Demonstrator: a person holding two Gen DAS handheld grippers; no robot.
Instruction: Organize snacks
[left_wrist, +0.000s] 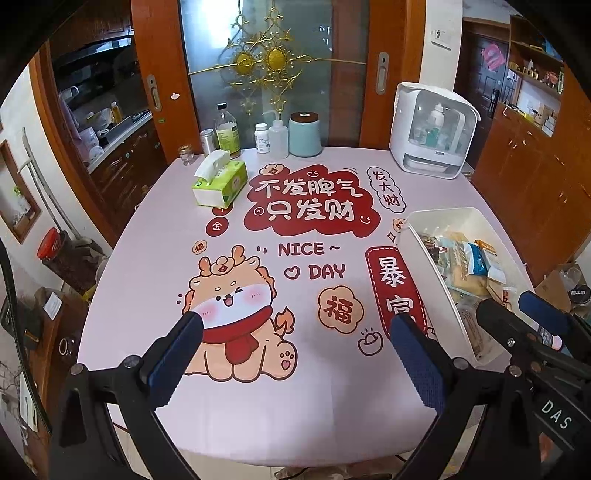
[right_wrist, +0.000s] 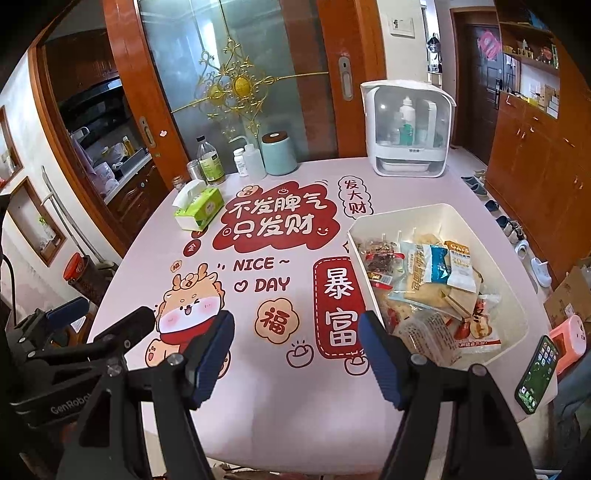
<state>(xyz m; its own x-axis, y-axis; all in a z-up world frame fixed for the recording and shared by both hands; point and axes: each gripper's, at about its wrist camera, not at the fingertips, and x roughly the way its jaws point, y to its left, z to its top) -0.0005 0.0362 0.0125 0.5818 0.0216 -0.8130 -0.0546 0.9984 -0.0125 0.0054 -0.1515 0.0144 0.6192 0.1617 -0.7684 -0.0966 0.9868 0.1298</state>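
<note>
White and rectangular, the plastic bin (right_wrist: 437, 218) sits at the worktop's (right_wrist: 258, 387) right side, heaped with loose snack packets (right_wrist: 424, 280) in foil and clear wrap. Both the left gripper (left_wrist: 295, 347) and right gripper (right_wrist: 297, 347) hover over bare pink cloth with fingers wide and nothing between them. Risks ahead: slick wrappers may slip from a pinch, a reach into the pile could drag neighbours over the rim, and the dark smartphone (right_wrist: 537, 373) near the edge beside the bin could be knocked off.

left tool (left_wrist: 295, 350): black frame, blue ribbed pads, silver screws | right tool (right_wrist: 297, 350): same
</note>
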